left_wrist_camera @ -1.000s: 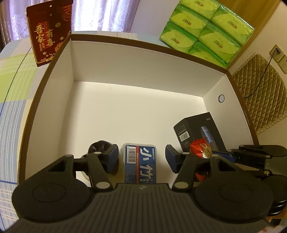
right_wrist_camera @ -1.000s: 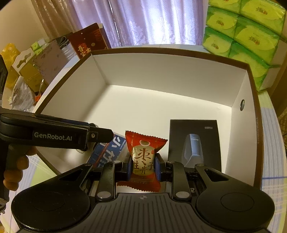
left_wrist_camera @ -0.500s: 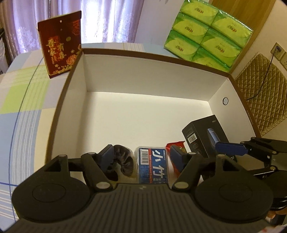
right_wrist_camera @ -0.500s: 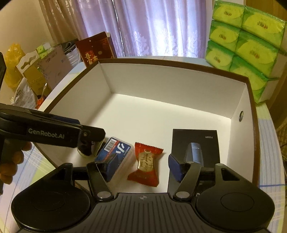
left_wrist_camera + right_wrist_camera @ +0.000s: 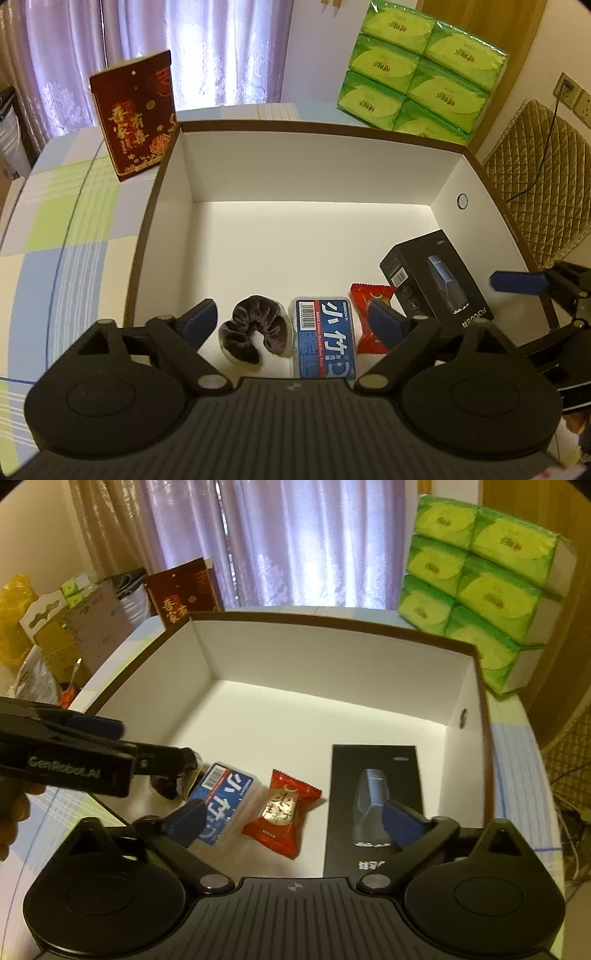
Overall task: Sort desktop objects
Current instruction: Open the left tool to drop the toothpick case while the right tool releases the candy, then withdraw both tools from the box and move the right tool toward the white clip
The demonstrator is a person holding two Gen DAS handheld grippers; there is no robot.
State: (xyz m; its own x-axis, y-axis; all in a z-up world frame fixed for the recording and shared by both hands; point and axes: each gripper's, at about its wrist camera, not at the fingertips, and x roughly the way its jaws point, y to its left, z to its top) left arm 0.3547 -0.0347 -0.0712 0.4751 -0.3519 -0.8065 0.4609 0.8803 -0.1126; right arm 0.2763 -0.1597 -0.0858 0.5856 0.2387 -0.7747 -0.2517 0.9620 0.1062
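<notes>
A white-walled cardboard box (image 5: pixel 321 173) with a brown rim fills the middle of both views, and the sorted things lie in a row along its near edge. In the left wrist view, lower centre, a dark velvety scrunchie (image 5: pixel 255 332) curls in a soft horseshoe, touching or just beside a blue rectangular plastic case (image 5: pixel 325 341) with white characters and a barcode. To the right of the case lies a crinkled red foil candy packet (image 5: pixel 367 317), and right of that a matte black carton (image 5: pixel 436 280) printed with a slim grey device.

The left gripper (image 5: pixel 295 319) hangs above the scrunchie and case, its blue-padded jaws spread wide with nothing between them. The right gripper (image 5: pixel 295 821), seen in its own view at lower centre, is likewise released and empty; the candy packet (image 5: pixel 282 810) lies flat on the box floor between its fingers, and whether one pad touches the black carton (image 5: pixel 373 771) is hard to judge through the fisheye.

Outside the box, a dark red gift bag (image 5: pixel 135 114) with gold lettering stands at upper left, and glossy green tissue packs (image 5: pixel 417 70) are stacked at upper right, on a pastel checked tablecloth (image 5: pixel 62 221).
</notes>
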